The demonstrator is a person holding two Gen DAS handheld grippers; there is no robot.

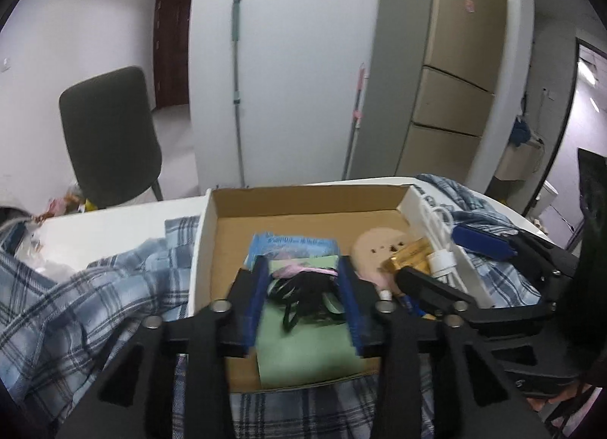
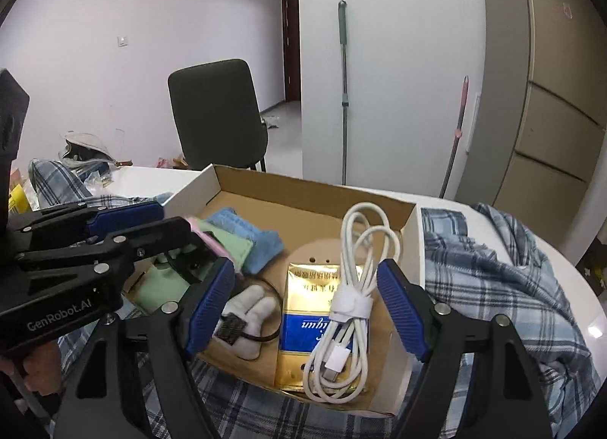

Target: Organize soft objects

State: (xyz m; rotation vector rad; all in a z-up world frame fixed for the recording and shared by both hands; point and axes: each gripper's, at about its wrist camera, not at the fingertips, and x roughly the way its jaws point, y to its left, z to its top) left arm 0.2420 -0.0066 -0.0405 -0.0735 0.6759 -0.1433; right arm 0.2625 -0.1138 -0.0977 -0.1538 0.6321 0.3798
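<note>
While I look through the left wrist camera, the cardboard box [image 1: 303,219] fills the middle of the frame, lying on a blue plaid cloth [image 1: 95,298] that covers a white table [image 1: 114,219]. My left gripper [image 1: 303,268] reaches in from the bottom centre, its jaws partly spread on either side of a dark tangled item [image 1: 303,287] with a pink strip; motion blur keeps me from telling whether the pads touch it. Under that item lies a green cloth [image 1: 307,348], and just above it in the frame a light blue towel [image 1: 292,245]. At centre right a white cable [image 1: 440,234] and a gold packet [image 1: 409,255] lie beside the box's right wall. My right gripper [image 1: 451,257] comes in from the right edge. In the upper left stands a dark chair [image 1: 110,135].

Switching to the right wrist camera, I see the same box [image 2: 379,200] in the centre. My right gripper [image 2: 305,306] rises from the bottom with jaws spread wide, pressing on nothing. Between them lie the coiled cable [image 2: 356,287], bound by a white strap, on the gold and blue packet [image 2: 315,321], and to their left a white plush piece [image 2: 252,306]. The left gripper [image 2: 151,234] enters from the left edge over the green cloth [image 2: 227,245], its tips partly hidden. The blue towel [image 2: 261,240] lies in the box left of centre.
</note>
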